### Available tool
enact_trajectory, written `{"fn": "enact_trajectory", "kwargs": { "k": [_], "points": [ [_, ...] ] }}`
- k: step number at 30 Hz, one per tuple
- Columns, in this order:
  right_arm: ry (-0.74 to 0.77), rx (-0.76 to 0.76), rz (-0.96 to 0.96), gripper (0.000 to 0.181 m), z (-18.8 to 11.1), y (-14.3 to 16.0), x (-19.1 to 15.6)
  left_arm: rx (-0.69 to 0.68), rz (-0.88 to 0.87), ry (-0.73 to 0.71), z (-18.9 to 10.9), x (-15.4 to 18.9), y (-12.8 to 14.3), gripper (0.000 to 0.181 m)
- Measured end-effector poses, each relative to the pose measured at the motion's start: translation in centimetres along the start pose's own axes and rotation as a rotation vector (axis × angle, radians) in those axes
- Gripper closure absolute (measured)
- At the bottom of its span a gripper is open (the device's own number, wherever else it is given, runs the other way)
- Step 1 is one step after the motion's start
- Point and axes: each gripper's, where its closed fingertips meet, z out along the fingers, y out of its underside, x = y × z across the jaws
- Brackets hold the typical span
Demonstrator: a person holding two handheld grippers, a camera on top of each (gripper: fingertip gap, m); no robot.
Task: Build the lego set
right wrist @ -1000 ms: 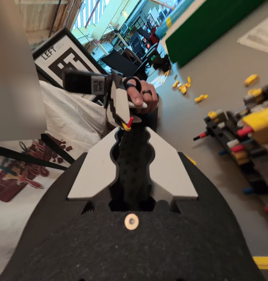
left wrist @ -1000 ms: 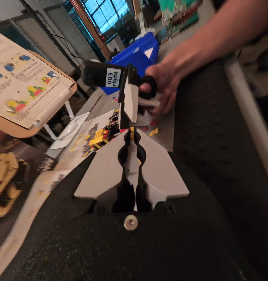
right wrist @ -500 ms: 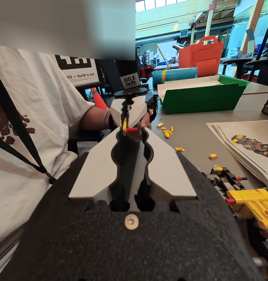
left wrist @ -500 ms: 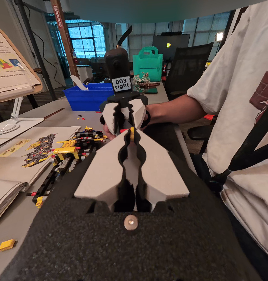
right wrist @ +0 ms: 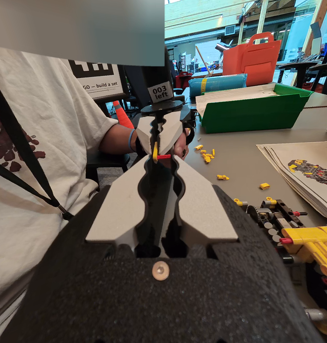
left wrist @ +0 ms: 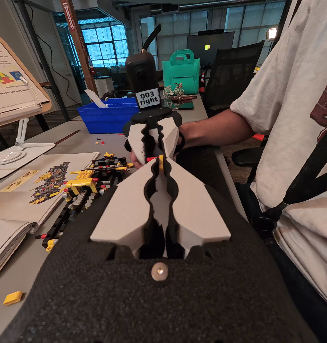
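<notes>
1. Our left gripper [left wrist: 161,163] is clamped on a yellow piece [left wrist: 161,163], held in the air over the table [left wrist: 47,133] edge; a red pin [left wrist: 151,159] sticks out sideways from it.
2. Our right gripper [right wrist: 159,157] faces it tip to tip, jaws partly open with the pin [right wrist: 163,157] between them; we can't tell if they touch it.
3. The piece [right wrist: 155,152] is small, flat and curved; the pin is short.
4. A half-built black-and-yellow model [left wrist: 88,185] lies on the grey table beside an open manual [left wrist: 29,194]; loose yellow bits [right wrist: 207,155] lie near a green bin [right wrist: 251,111], with a blue bin [left wrist: 107,117] further back.
</notes>
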Motion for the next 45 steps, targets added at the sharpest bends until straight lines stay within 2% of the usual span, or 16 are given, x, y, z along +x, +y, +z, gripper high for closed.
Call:
{"fn": "enact_trajectory", "kwargs": {
  "k": [10,13,25,29,45],
  "points": [
    [0.029,-0.025,-0.045,0.164,-0.1,0.2,0.2,-0.009,0.0,-0.002,0.0,0.0,0.3,0.177],
    [0.014,-0.054,0.013,0.166,-0.2,0.7,0.2,-0.032,0.01,-0.009,0.1,-0.2,0.7,0.177],
    [0.021,-0.077,0.0,0.166,-0.4,1.2,0.3,-0.083,0.05,-0.019,0.3,-0.2,1.5,0.177],
    [0.0,-0.065,0.078,0.167,-1.4,1.3,0.4,-0.126,0.083,-0.041,0.0,-0.5,2.4,0.177],
    [0.04,-0.121,0.054,0.166,-1.3,2.6,0.9,-0.165,0.075,-0.05,-0.1,-0.7,3.1,0.177]
  ]
}}
